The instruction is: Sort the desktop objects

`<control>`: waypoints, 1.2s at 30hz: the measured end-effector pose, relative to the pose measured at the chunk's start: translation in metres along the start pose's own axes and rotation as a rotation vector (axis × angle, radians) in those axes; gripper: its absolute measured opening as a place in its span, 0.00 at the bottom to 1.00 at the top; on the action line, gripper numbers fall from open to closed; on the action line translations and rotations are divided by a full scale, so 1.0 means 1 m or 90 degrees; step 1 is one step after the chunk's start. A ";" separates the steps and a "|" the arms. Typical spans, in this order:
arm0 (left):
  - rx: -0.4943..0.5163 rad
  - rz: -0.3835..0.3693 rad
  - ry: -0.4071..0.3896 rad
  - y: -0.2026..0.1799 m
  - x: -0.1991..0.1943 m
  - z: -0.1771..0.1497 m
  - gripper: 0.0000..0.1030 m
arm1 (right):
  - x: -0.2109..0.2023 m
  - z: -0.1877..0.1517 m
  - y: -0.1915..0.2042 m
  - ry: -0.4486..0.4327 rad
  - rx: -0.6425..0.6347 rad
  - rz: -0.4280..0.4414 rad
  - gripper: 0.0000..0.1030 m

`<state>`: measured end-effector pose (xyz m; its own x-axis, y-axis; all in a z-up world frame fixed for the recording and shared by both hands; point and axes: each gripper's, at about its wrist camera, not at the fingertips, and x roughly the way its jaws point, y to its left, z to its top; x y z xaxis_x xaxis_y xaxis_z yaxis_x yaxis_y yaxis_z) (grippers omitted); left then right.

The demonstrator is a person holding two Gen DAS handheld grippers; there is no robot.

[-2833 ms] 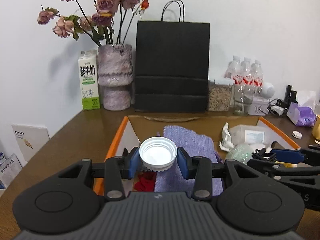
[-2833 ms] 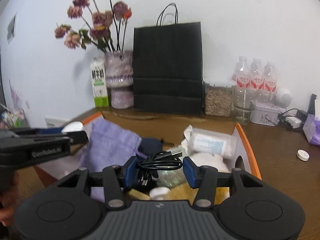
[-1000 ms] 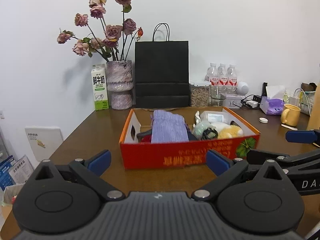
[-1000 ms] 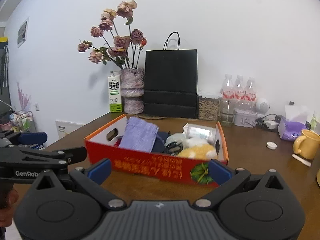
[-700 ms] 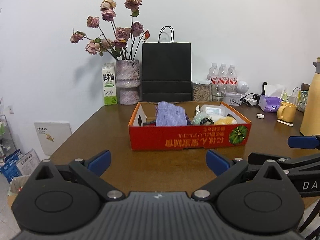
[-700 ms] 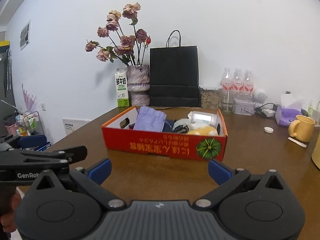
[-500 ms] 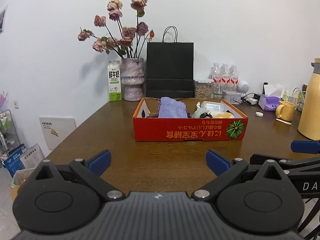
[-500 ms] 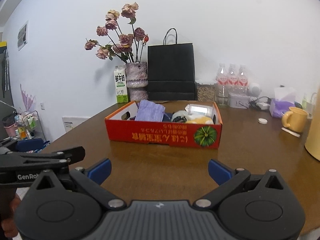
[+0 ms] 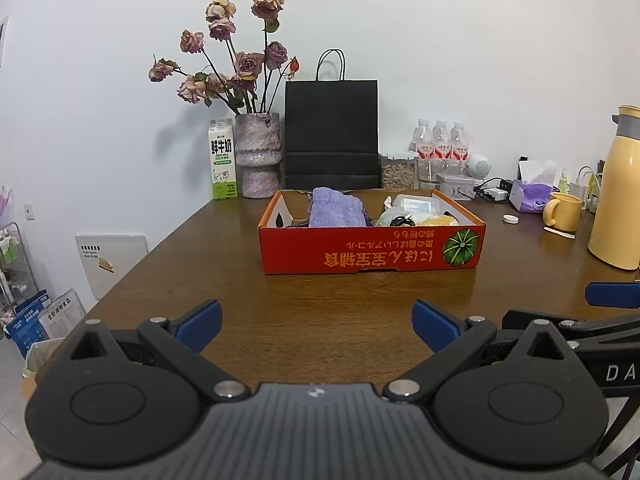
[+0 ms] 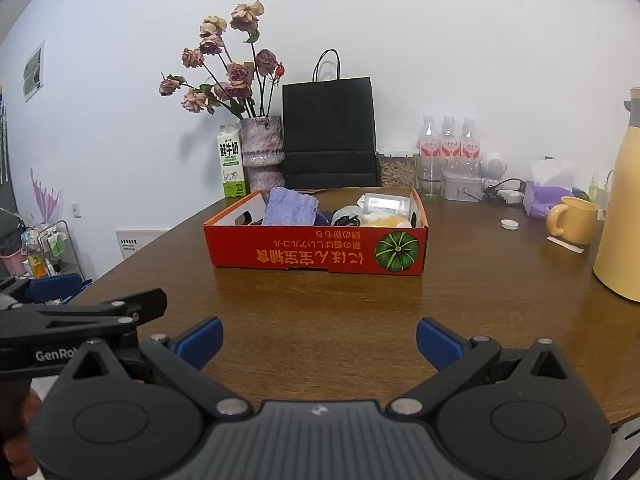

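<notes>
A red cardboard box (image 9: 372, 250) (image 10: 316, 250) with a pumpkin print stands mid-table. Inside it lie a purple cloth (image 9: 336, 208) (image 10: 290, 208), a black cable (image 9: 402, 222) (image 10: 346, 220), a packet (image 9: 416, 204) (image 10: 386, 202) and a yellow soft item (image 9: 438, 221) (image 10: 386, 222). My left gripper (image 9: 316, 322) hangs open and empty over the table's near edge, well short of the box. My right gripper (image 10: 318, 340) is open and empty too, beside it on the right. Each gripper shows at the edge of the other's view.
Along the wall stand a milk carton (image 9: 222, 160), a vase of dried roses (image 9: 258, 156), a black paper bag (image 9: 332, 134), a jar (image 9: 398, 170) and water bottles (image 9: 440, 148). To the right are a tissue pack (image 9: 534, 196), yellow mug (image 9: 564, 212), white cap (image 9: 511, 219) and yellow thermos (image 9: 618, 188).
Both grippers let go of the white cap and the cable into the box, opened wide and drew back from it to the table's near edge.
</notes>
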<state>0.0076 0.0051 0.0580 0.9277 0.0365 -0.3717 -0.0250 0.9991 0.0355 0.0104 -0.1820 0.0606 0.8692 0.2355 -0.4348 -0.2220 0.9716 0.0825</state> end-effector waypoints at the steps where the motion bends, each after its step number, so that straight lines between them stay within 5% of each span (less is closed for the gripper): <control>1: 0.000 0.000 0.000 0.000 0.000 0.000 1.00 | 0.000 0.000 0.000 0.000 0.000 0.000 1.00; 36: 0.004 0.002 -0.003 -0.001 0.000 0.001 1.00 | 0.001 0.000 0.000 -0.004 -0.003 -0.004 1.00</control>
<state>0.0078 0.0038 0.0585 0.9293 0.0402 -0.3671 -0.0261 0.9987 0.0433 0.0115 -0.1818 0.0599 0.8732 0.2293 -0.4299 -0.2182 0.9730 0.0757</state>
